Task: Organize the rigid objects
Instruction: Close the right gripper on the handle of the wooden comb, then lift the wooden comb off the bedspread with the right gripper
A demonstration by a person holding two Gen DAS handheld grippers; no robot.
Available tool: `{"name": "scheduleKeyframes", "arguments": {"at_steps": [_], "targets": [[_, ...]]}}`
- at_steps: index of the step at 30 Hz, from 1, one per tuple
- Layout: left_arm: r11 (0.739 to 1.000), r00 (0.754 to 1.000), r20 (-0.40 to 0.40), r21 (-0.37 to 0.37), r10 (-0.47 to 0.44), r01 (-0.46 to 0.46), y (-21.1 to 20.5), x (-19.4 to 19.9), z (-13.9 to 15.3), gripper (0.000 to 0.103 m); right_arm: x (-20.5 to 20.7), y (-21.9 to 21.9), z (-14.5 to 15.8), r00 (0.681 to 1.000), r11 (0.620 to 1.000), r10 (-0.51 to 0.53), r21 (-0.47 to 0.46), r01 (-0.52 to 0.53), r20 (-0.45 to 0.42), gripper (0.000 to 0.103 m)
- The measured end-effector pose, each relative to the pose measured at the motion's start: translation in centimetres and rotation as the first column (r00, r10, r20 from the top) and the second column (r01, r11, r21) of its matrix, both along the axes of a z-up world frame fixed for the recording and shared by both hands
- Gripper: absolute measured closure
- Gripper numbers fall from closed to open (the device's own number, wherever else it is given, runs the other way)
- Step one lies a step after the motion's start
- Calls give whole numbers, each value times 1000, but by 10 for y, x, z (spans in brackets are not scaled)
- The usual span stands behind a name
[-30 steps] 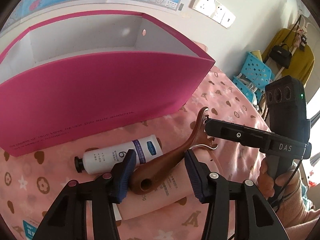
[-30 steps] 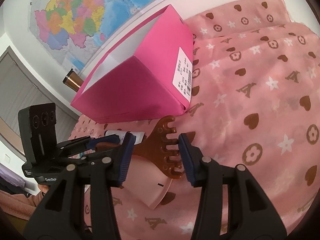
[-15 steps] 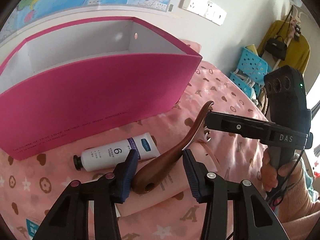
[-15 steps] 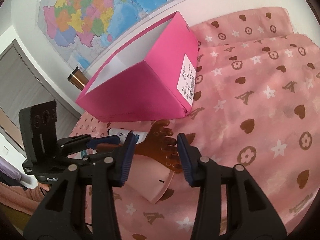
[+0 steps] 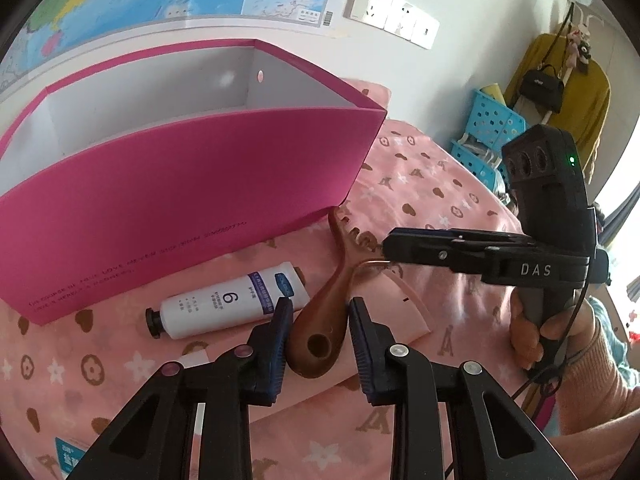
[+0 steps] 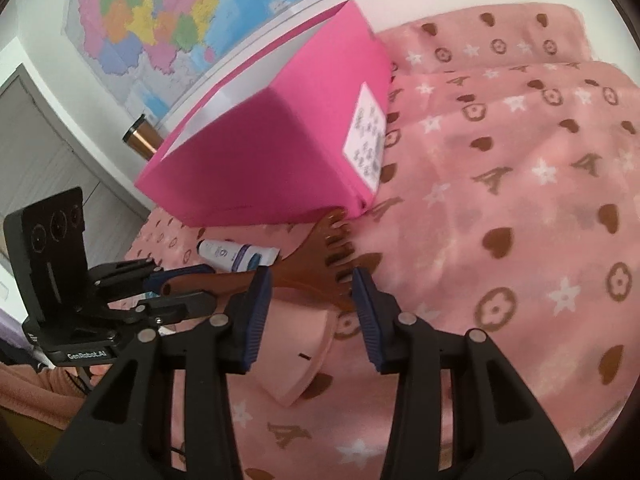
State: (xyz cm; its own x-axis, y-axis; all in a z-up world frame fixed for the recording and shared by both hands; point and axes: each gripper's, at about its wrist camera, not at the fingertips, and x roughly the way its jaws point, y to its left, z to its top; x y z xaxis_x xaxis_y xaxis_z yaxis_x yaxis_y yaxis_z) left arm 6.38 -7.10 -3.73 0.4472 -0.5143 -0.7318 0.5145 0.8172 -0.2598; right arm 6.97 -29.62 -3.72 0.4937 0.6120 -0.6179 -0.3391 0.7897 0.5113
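Nearest you, your left gripper has its jaws closing on the rounded handle end of the wooden comb; the pads look to be touching both sides of the handle, but it's a bulbous, tapering shape with a hole, so it could squirt out forward if you squeeze off-centre. Handle end sits low on the pink tube lying under it, so a lift may drag that tube along.

Your right gripper stands partly spread around the comb's toothed head. In the right wrist view I can't tell if the pads touch it; looks like a gap on both sides. Risk: both grippers on one rigid comb means that if you pull in different directions it twists out of the weaker grip. Teeth point toward the right pad and could snag on it.

Left gripper is angled down at the bed; right one is too, a bit shallower, coming in from the other side so the two sets of fingers cross over the comb. Your hand wraps the right grip handle.

Just beyond: white bottle lying beside the comb's handle, close enough to get knocked. Further back, the pink box, open top. Comb's tip nearly touches its lower corner, so it may catch the wall on a low lift. All on the pink blanket.
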Motion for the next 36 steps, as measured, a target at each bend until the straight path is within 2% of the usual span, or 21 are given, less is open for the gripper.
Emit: {"name": "scheduleKeyframes", "arguments": {"at_steps": [6, 14, 18, 20, 21, 23, 29, 36], "targets": [[999, 999, -37, -47, -1, -1, 5, 3, -1, 76, 2, -17, -4, 997, 997, -75, -25, 74, -34, 58], [996, 997, -75, -87, 18, -24, 20, 6, -1, 76, 0, 6, -9, 999, 1000, 11, -28, -12, -47, 58], [995, 997, -80, -99, 18, -26, 23, 6, -2, 76, 1, 11, -10, 999, 1000, 2, -31, -4, -45, 59], [994, 996, -84, -105, 22, -31, 23, 7, -2, 76, 3, 9, -11, 998, 999, -18, -30, 17, -55, 66], [994, 996, -87, -109, 24, -33, 23, 7, -2, 76, 3, 9, -12, 998, 999, -27, -31, 25, -59, 73], [992, 995, -95, -117, 31, -42, 23, 7, -2, 76, 3, 6, -14, 997, 999, -32, 9, 32, -71, 81], [985, 995, -97, -164, 33, -49, 30, 4, 4, 75, -6, 2, -4, 998, 997, -49, 56, 51, -36, 82], [980, 998, -49, -198, 27, -36, 32, -5, 25, 76, -16, 1, 18, 999, 994, -47, 104, 45, 16, 82]]}}
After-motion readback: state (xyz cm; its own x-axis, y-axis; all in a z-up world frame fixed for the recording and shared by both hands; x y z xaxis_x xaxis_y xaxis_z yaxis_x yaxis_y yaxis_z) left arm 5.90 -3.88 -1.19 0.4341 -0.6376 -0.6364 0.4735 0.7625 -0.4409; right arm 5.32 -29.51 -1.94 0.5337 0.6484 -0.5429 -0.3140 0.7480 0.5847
